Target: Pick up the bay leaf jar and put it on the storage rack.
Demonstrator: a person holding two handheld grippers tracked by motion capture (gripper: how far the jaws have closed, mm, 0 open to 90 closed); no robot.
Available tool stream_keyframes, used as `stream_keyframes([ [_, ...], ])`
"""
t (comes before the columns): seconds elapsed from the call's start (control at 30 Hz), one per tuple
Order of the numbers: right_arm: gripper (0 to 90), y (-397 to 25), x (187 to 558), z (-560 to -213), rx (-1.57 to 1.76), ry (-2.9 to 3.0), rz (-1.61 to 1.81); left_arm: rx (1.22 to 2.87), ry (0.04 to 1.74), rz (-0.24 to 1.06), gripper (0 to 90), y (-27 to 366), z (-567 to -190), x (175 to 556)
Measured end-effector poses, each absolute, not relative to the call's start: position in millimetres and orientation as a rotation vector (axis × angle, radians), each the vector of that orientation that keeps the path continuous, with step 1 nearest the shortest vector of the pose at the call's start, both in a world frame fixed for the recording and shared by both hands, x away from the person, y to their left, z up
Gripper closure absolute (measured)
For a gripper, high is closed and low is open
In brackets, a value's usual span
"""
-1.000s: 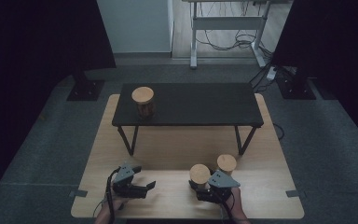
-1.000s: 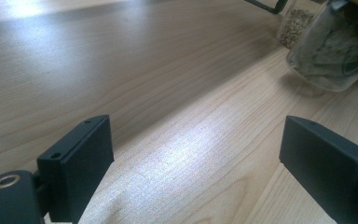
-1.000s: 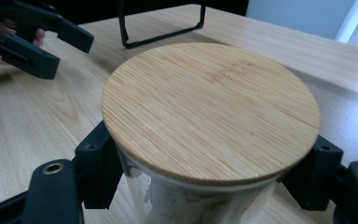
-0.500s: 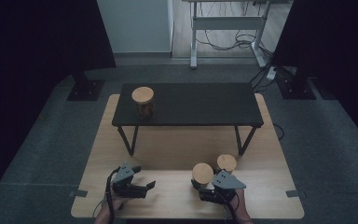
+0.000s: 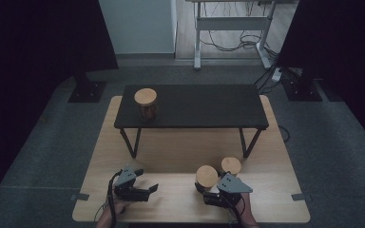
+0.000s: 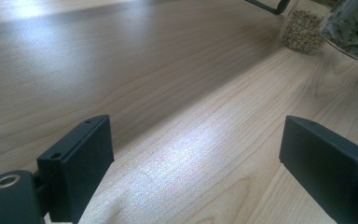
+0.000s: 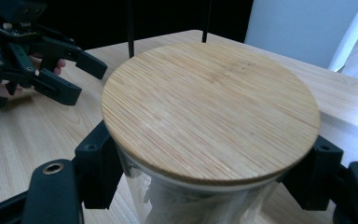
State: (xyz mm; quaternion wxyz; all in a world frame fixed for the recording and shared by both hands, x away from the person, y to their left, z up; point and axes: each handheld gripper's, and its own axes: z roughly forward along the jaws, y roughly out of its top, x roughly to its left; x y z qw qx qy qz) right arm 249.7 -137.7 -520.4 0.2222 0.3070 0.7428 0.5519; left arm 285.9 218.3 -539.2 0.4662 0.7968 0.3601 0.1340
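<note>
Jars stand in three places around me: one jar with a round wooden lid is between the jaws of my right gripper, a second jar stands just beside it on the light wooden table, a little further from me, and a third jar stands on the left part of the low black table ahead. In the right gripper view both black jaws lie against the glass wall under the lid, so I believe this gripper is clamped on the jar, although the exact contact is hidden under the lid's rim. The jar stands at the near edge of the wooden table, right of the middle. My left gripper is low over the wood, near the left front corner, and its jaws are spread wide with nothing between them. In the left gripper view I see bare wood grain between the jaws, and far at the upper right the bottoms of two jars, one with small pale grains and one with dry green leaves.
</note>
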Motion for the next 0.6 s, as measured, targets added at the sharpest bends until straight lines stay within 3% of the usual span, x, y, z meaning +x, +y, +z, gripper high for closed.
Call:
stream_keyframes([
  [0.6, 24.8, -142, 249, -505, 0.831, 2.022, 1.565, 1.959, 0.884, 0.325, 9.0, 217, -540, 286],
])
